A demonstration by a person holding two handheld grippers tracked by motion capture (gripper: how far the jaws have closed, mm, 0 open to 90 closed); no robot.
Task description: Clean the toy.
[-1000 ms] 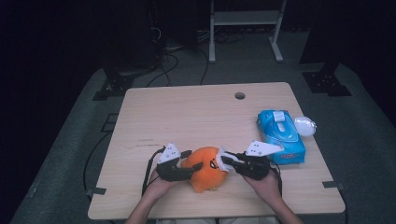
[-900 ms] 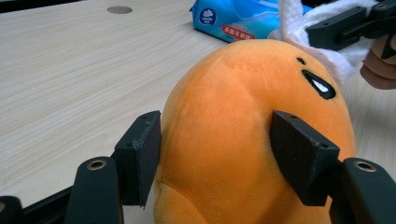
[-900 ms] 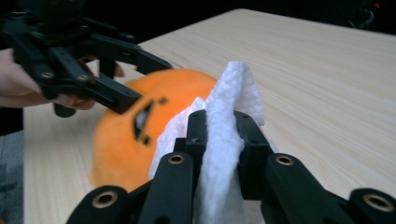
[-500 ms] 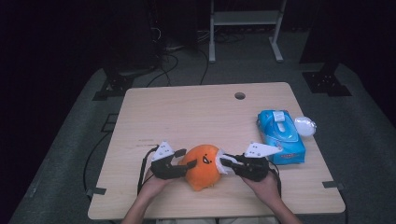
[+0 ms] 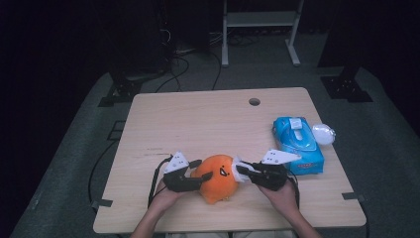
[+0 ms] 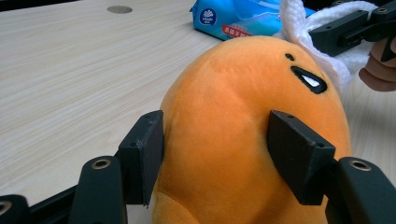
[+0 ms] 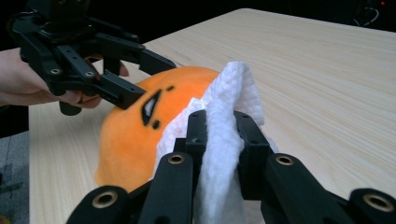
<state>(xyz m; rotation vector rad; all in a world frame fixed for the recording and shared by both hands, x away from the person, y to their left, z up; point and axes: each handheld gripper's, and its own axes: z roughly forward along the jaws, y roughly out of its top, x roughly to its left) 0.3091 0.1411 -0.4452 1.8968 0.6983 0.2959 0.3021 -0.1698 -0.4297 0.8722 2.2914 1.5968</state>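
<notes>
Plush toy sits between your two claws near the table's front edge; since a second ago your left gripper has been closing on its flank. Left gripper view: pads dent the plush, steadying it. Right gripper view: your right gripper, level, pinches a white wipe against the face.

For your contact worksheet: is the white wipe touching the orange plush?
Touching. In the right gripper view, the wipe pinched in the right gripper lies against the plush beside its eye.
</notes>
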